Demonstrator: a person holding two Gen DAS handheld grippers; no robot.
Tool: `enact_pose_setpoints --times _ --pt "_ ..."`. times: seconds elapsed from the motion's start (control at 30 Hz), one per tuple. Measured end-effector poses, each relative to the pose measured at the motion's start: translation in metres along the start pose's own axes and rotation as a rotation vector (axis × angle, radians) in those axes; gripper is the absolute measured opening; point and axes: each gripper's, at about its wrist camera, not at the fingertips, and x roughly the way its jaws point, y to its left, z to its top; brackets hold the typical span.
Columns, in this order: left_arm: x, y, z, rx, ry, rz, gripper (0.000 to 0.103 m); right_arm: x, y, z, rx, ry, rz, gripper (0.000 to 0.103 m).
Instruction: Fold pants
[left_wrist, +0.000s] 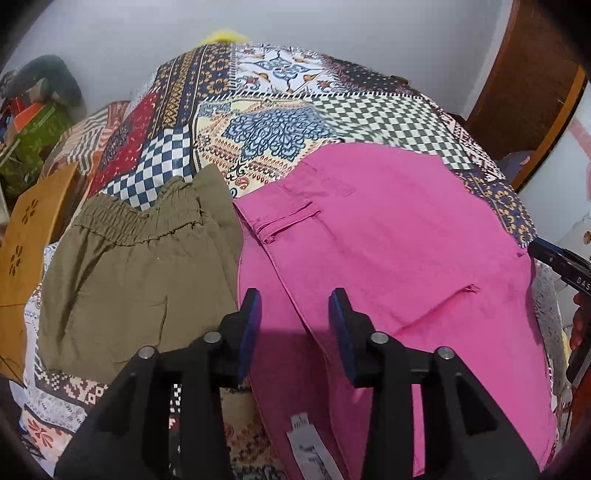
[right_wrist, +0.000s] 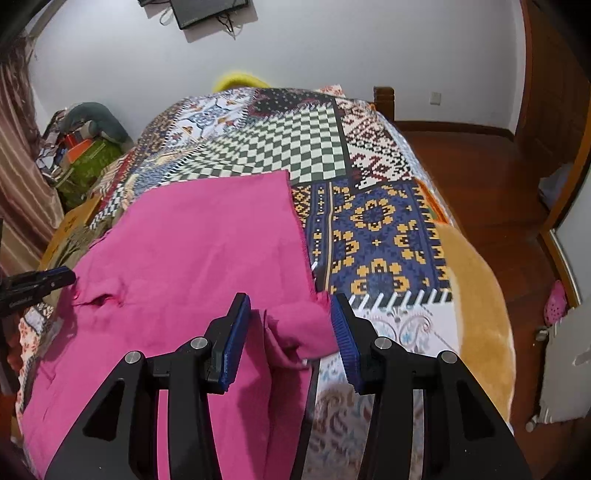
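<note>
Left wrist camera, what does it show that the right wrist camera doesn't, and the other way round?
Only the left wrist view shows the olive pants with their gathered waistband, lying left of the pink pants, and a white label at the near edge of the pink ones. Only the right wrist view shows the wooden floor, the orange blanket and the dark screen on the wall. Both show the pink pants spread on the patchwork bedspread, and both grippers, left and right, open above the fabric.

Bedroom with a patchwork-covered bed

Pale grey walls (right_wrist: 332, 48); reddish wooden floor (right_wrist: 480, 177) at three o'clock; brown striped curtain (right_wrist: 18, 155) at nine o'clock
</note>
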Motion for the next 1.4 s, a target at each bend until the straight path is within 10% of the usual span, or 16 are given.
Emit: enact_pose_setpoints --times 0.47,0.6,0.8,1.23,1.4 --pt "0.017 -0.007 0.012 0.031 0.001 -0.029 0.039 0.038 0.007 0.004 -0.064 0.068 0.042 0.041" --pt "0.015 -0.008 0.014 0.048 -0.008 -0.017 0.026 0.043 0.017 0.000 -0.142 0.064 -0.004 0.012" --pt "0.007 -0.016 0.019 0.099 -0.033 -0.035 0.010 0.037 0.016 -0.006 -0.177 0.061 -0.028 0.008" --pt "0.012 -0.022 0.027 0.116 -0.030 0.004 0.011 0.026 0.007 -0.006 -0.132 0.081 -0.040 0.009" --pt "-0.012 -0.022 0.034 0.099 -0.075 -0.014 0.031 0.010 0.006 0.005 -0.097 0.042 -0.038 0.018"
